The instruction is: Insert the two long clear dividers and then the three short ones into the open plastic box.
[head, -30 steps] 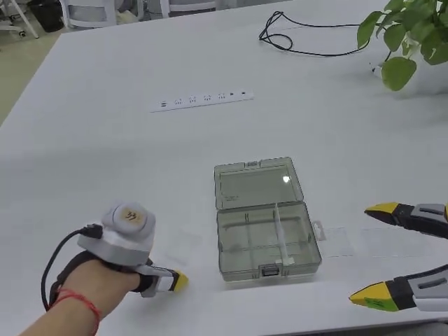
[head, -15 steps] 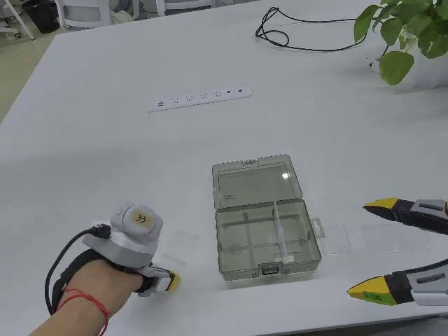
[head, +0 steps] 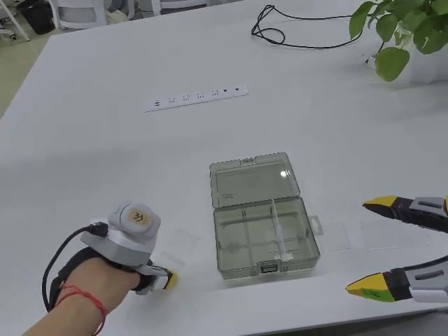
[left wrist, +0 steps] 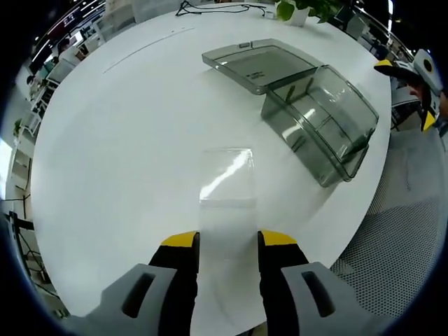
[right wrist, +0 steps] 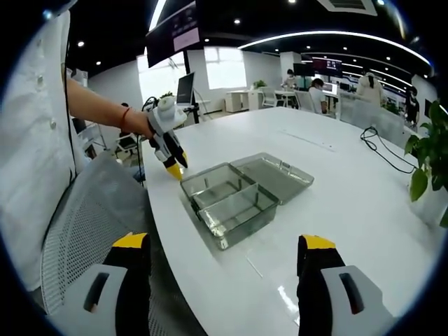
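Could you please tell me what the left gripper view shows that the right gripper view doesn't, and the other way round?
Left gripper view: a clear divider lying flat on the table, just ahead of the left gripper, whose jaws stand slightly apart. Right gripper view: a forearm, a mesh chair and ceiling lights, beyond the right gripper, its jaws wide open. Shared: the open box, lid laid back, and the plant.

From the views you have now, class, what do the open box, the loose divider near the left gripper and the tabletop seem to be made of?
The open box: smoky grey translucent plastic, glossy; its walls are see-through and the lid catches a light spot. The divider: clear thin sheet, probably plastic; nearly invisible except bright glints. The tabletop: white, smooth, softly reflective; perhaps laminate.
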`<state>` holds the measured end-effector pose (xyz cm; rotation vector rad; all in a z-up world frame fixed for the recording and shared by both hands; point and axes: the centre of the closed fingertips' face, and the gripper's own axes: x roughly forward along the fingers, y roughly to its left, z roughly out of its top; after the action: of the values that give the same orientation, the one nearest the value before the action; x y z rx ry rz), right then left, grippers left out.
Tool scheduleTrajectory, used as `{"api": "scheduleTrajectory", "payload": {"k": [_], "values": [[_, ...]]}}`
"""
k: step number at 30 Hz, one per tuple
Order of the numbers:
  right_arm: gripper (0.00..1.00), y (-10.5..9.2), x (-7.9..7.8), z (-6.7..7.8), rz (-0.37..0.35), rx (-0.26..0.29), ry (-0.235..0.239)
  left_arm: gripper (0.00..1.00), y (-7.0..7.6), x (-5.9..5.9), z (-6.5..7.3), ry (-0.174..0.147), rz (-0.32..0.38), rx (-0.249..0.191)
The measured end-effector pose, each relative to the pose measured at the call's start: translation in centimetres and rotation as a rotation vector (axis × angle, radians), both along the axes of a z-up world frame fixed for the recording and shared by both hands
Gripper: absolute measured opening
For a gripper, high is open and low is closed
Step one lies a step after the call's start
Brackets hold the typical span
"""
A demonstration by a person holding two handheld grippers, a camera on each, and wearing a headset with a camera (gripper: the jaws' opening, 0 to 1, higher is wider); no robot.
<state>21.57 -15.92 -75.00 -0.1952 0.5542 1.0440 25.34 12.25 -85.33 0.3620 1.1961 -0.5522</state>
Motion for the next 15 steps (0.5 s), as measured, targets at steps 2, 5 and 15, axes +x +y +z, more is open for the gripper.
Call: {"api": "scheduleTrajectory", "payload": {"k": [2, 5, 15], "values": [[0.87, 0.0, -0.08, 0.0, -0.002, 0.001, 0.0, 0.32, -0.05, 0.05, -0.05, 0.001, -0.01, 0.011], [0.87, -0.03, -0.2, -0.04, -0.001, 0.0, 0.0, 0.32, -0.02, 0.11, -0.07, 0.006, -0.013, 0.024], [0.87, -0.23, -0.43, -0.24, -0.004, -0.009, 0.009, 0.31, 0.08, 0.16, 0.09, -0.001, 0.007, -0.014]]}}
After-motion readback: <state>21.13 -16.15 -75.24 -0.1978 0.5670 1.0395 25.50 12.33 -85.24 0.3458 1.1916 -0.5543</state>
